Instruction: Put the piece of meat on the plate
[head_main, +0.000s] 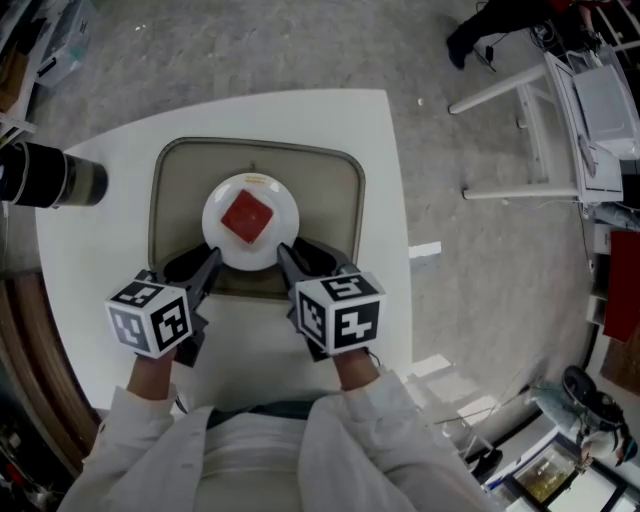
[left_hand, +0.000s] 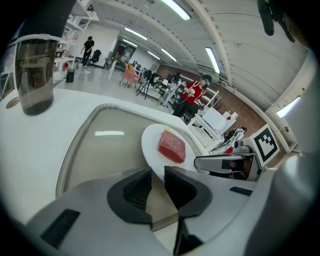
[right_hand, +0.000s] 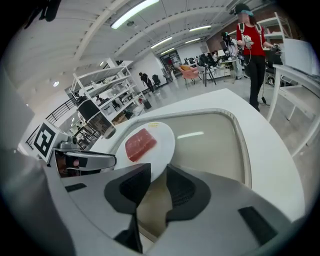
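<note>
A red square piece of meat (head_main: 248, 217) lies in the middle of a round white plate (head_main: 281, 200), which rests over a beige tray (head_main: 332, 196) on the white table. My left gripper (head_main: 207, 262) is at the plate's near left rim and my right gripper (head_main: 297, 255) at its near right rim. In the left gripper view the jaws (left_hand: 158, 175) stand nearly together with the plate's edge (left_hand: 151, 146) running between them, the meat (left_hand: 172, 146) just beyond. The right gripper view shows the same: jaws (right_hand: 158, 182) close on the plate's rim (right_hand: 163, 144), meat (right_hand: 140, 144) ahead.
A dark glass tumbler (head_main: 52, 176) stands on the table at the far left, beyond the tray's left side (left_hand: 34, 75). The table's right edge (head_main: 398, 200) drops to a grey floor. White furniture legs (head_main: 500, 95) and several people stand farther off.
</note>
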